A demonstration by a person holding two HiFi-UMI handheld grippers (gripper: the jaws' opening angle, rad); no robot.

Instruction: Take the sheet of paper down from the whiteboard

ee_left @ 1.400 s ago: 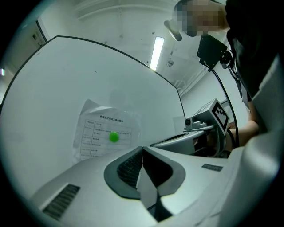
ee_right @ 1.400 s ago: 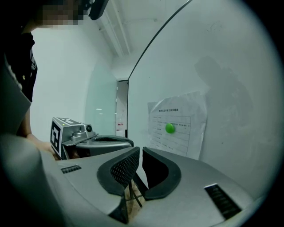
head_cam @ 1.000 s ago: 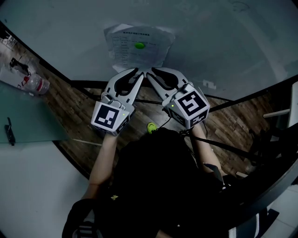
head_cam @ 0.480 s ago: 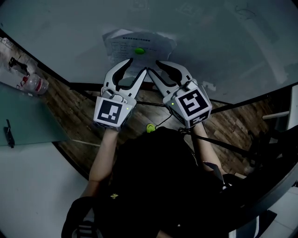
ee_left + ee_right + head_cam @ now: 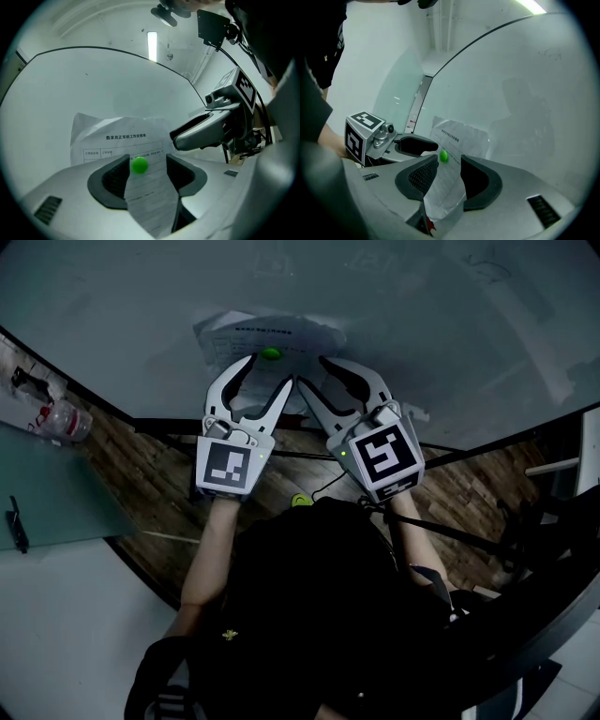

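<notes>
A: The left tongs (image 5: 267, 376) and the right tongs (image 5: 315, 374) are standing side by side, both gaping. Their jaws have just been opening, and neither is clamping anything.
B: Anything sitting in the gaps?
A: The lower part of the sheet of paper (image 5: 272, 331) is showing between each pair, with no pad pressing it. Further on, a green magnet (image 5: 270, 353) is pinning it to the whiteboard (image 5: 422, 315).
B: Then I'm worrying about pulling while that magnet is holding, since the sheet is likely tearing, or the magnet is dropping away. The pairs are also crowding each other and risking a knock
</notes>
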